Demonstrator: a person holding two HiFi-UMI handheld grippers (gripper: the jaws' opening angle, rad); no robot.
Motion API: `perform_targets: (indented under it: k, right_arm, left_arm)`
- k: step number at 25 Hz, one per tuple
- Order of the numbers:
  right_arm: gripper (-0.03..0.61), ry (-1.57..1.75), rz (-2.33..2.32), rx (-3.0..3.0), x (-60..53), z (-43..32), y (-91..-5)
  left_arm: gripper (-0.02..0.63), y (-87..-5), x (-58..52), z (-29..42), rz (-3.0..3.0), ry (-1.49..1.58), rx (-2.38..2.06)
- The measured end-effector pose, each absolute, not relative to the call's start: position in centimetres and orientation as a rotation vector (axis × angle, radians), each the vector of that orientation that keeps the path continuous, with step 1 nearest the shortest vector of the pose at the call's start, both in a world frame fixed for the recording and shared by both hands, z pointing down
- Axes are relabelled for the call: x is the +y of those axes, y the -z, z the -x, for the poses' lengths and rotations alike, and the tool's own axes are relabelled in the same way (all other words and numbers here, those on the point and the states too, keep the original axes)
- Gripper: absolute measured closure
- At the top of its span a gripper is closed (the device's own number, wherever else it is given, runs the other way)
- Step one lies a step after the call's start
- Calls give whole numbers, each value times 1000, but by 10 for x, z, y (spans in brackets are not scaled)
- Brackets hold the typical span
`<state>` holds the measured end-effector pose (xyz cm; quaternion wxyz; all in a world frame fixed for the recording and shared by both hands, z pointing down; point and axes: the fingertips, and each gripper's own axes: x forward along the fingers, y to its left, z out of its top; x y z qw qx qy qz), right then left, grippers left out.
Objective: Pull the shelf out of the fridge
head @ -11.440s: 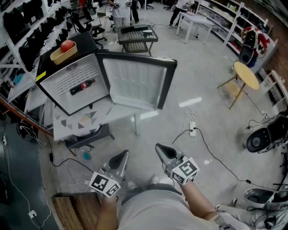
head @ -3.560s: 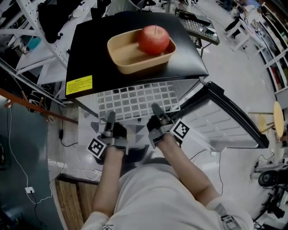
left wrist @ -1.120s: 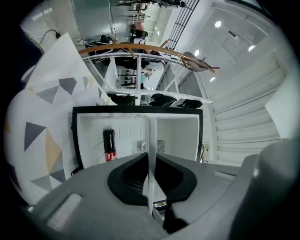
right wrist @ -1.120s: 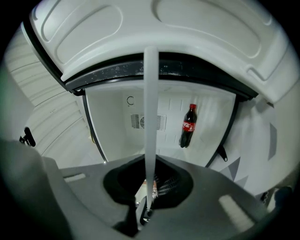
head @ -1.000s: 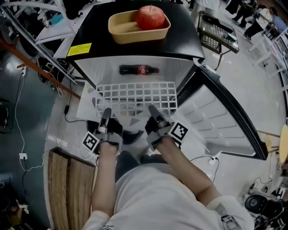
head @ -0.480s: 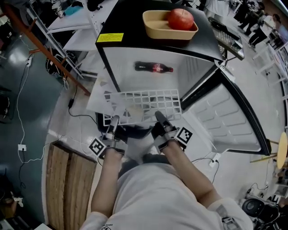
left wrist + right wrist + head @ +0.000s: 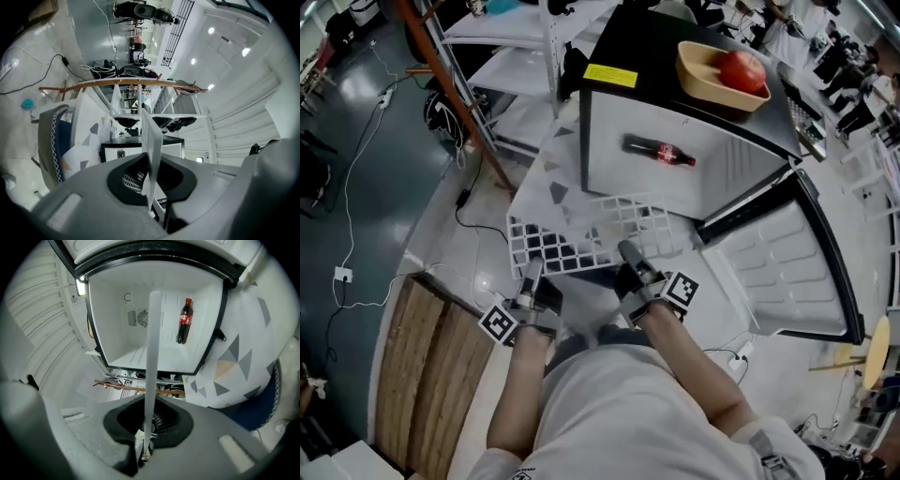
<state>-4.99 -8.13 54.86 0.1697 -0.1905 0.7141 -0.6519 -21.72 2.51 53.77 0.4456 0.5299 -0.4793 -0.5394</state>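
Observation:
The white wire grid shelf (image 7: 591,234) is outside the black mini fridge (image 7: 675,56), held in front of its open cavity and slanted down to the left. My left gripper (image 7: 530,272) is shut on the shelf's near edge at the left, my right gripper (image 7: 630,255) on the same edge at the right. In both gripper views the shelf shows edge-on as a thin white strip (image 7: 152,150) (image 7: 152,357) pinched between the jaws. A cola bottle (image 7: 660,150) (image 7: 184,320) lies inside the fridge.
A tan bowl (image 7: 705,77) with a red apple (image 7: 742,67) sits on the fridge top. The fridge door (image 7: 778,272) hangs open at the right. A metal rack (image 7: 487,56) stands at the left, wooden boards (image 7: 412,366) and cables (image 7: 356,272) lie on the floor.
The shelf has come fully out of the fridge and away from it toward the left. Both grippers stayed shut on its edge. The bottle stays inside.

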Motion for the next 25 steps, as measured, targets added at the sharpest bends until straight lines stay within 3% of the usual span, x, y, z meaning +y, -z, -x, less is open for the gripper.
perform_targets:
  k: [25]
  right_arm:
    - [546,1770,-80,2327,10,193,-439]
  left_arm:
    - [584,-443,164,313,-1384,1676,-1423]
